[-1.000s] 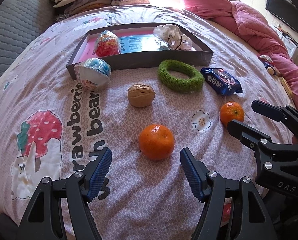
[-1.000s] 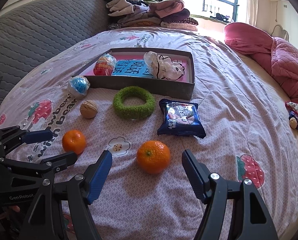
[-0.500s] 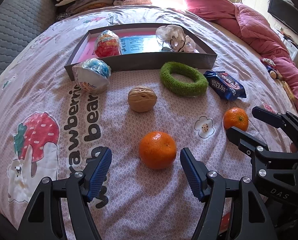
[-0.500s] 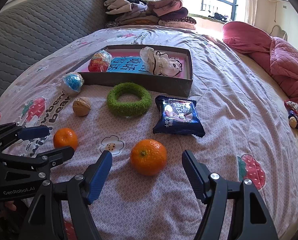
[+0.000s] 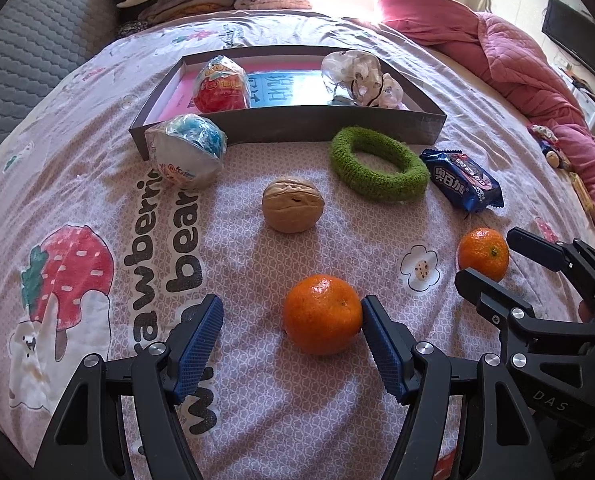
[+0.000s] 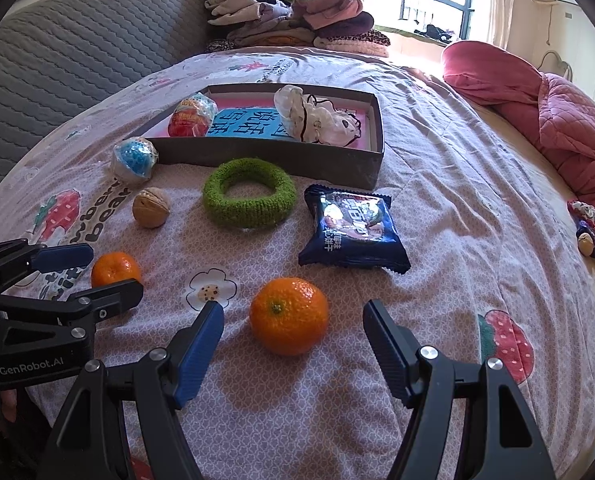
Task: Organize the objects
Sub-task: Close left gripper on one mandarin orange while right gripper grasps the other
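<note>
The left gripper (image 5: 289,330) spreads its ribbed blue pads wide; a glossy, dimpled tangerine (image 5: 322,314) sits between them, touching the right pad. The right gripper (image 6: 291,332), equally wide, frames a second round tangerine (image 6: 289,315). Ahead of the fingers lie a wrinkled walnut (image 5: 292,210), a fuzzy green ring (image 5: 378,169) and a shallow grey cardboard tray (image 5: 337,123).

- Grey tray (image 6: 257,156), shallow, with a pink and blue floor, on the bed.
- Red wrapped ball (image 6: 191,116) in the tray's left end; white crumpled bag (image 6: 313,118) toward its right.
- Blue-white wrapped ball (image 6: 133,159) against the tray's front left corner.
- Green ring (image 6: 249,192) flat, just in front of the tray.
- Walnut (image 6: 150,207) left of the ring; blue snack packet (image 6: 353,230) right of it.
- Two oranges (image 6: 288,315) (image 6: 115,269) farthest from the tray.
</note>
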`<state>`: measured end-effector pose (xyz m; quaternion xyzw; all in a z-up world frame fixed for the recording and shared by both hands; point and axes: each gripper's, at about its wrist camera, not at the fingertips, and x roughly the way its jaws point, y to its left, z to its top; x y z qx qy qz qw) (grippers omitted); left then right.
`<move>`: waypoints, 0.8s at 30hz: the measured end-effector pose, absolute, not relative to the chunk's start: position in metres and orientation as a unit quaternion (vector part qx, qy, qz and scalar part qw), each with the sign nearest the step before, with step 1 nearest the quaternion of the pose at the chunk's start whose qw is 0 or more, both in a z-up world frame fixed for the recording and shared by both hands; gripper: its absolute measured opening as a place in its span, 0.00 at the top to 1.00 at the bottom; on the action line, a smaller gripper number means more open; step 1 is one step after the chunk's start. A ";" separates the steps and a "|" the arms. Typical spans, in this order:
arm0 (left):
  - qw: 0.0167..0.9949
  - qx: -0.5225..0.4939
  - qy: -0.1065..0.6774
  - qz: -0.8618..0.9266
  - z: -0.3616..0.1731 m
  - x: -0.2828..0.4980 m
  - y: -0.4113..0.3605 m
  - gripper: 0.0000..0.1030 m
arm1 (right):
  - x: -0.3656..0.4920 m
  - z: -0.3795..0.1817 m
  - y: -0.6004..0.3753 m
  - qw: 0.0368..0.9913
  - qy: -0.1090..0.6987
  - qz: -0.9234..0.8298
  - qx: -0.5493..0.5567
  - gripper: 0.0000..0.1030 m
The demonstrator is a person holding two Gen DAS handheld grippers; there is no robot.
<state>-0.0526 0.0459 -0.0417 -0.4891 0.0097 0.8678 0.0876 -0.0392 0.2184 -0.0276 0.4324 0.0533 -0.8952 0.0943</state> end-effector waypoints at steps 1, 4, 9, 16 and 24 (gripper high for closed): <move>0.088 -0.489 0.009 0.868 -0.042 -0.053 0.046 0.30 | -0.039 -0.029 0.218 0.094 0.054 -0.895 0.433 0.32; 0.089 -0.487 0.010 0.869 -0.043 -0.054 0.046 0.30 | -0.040 -0.031 0.217 0.093 0.057 -0.894 0.435 0.40; 0.096 -0.487 0.010 0.868 -0.044 -0.054 0.048 0.36 | -0.040 -0.033 0.214 0.098 0.061 -0.892 0.436 0.51; 0.108 -0.488 0.013 0.866 -0.045 -0.053 0.051 0.45 | -0.040 -0.036 0.212 0.099 0.067 -0.892 0.436 0.58; 0.126 -0.488 0.008 0.863 -0.045 -0.052 0.055 0.62 | -0.042 -0.036 0.217 0.106 0.049 -0.892 0.437 0.60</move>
